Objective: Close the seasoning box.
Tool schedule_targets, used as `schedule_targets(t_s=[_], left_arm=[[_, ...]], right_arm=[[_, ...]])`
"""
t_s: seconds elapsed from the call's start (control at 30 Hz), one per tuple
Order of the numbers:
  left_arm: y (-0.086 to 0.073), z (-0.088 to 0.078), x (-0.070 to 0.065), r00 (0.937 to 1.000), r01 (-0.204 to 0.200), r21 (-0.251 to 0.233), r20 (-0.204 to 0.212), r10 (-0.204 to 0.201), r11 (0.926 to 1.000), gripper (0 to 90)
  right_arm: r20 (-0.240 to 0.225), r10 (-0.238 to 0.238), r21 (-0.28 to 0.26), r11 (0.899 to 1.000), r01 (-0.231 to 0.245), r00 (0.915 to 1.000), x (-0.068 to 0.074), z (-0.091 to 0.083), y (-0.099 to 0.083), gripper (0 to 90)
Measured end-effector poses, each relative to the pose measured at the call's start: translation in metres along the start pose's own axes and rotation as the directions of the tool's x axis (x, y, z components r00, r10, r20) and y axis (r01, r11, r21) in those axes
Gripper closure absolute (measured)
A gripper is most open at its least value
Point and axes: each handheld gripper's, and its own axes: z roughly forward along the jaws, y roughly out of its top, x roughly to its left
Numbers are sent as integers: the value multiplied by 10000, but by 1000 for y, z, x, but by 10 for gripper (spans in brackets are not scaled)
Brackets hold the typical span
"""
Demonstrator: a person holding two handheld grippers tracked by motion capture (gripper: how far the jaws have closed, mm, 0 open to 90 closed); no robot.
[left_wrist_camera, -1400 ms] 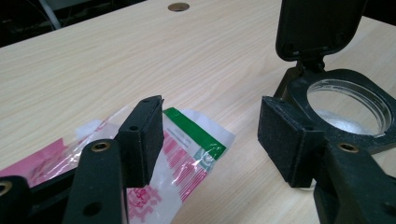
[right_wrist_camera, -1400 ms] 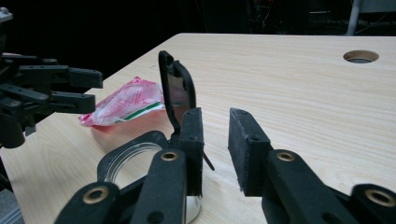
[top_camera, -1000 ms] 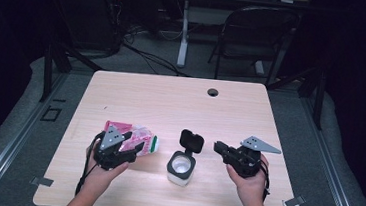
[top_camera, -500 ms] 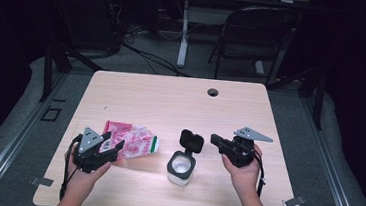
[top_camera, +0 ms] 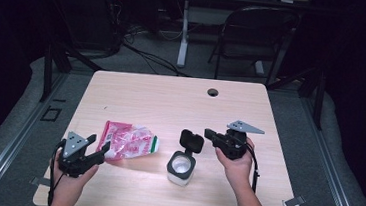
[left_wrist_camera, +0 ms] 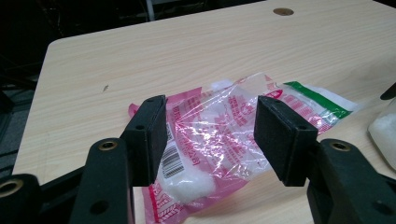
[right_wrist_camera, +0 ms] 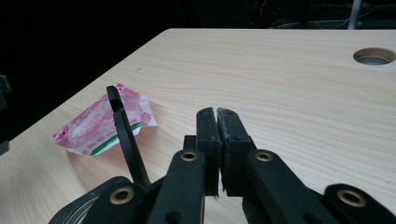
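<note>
Overhead, the high view shows a wooden table point(top_camera: 171, 102) with a pink-and-clear bag point(top_camera: 130, 141) lying left of centre and a small white jar point(top_camera: 181, 168) with a black flip lid point(top_camera: 192, 140) standing open beside it. The left gripper point(top_camera: 100, 152) sits at the table's near left corner, its tips just short of the bag. The right gripper point(top_camera: 209, 133) is held right of the jar, pointing toward the lid.

Next, the left gripper view: the left gripper point(left_wrist_camera: 210, 135) has its jaws wide apart and holds nothing; the bag point(left_wrist_camera: 224, 140) lies on the table just beyond them, white fluff showing inside.

Last, the right gripper view: the right gripper point(right_wrist_camera: 217, 116) has its jaws pressed together with nothing between them. The lid point(right_wrist_camera: 123, 135) stands edge-on just to their left, the bag point(right_wrist_camera: 105, 123) farther off, and a cable hole point(right_wrist_camera: 373, 56) near the far edge.
</note>
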Motion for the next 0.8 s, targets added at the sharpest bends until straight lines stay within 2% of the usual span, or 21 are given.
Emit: schedule_targets(t_s=[0.2, 0.47, 0.8], left_arm=[[-2, -1, 1, 9999, -30, 118, -99, 31, 9999, 441], [-2, 1, 2, 9999, -4, 83, -111, 5, 10000, 441], [-3, 1, 3, 9999, 15, 112, -101, -14, 9999, 441]], right_arm=[[-80, 73, -6, 10000, -73, 9999, 0, 3, 1, 891], [-169, -161, 163, 9997, 163, 9997, 4, 5, -1, 892], [-241, -170, 121, 9998, 172, 9996, 6, 5, -1, 893]])
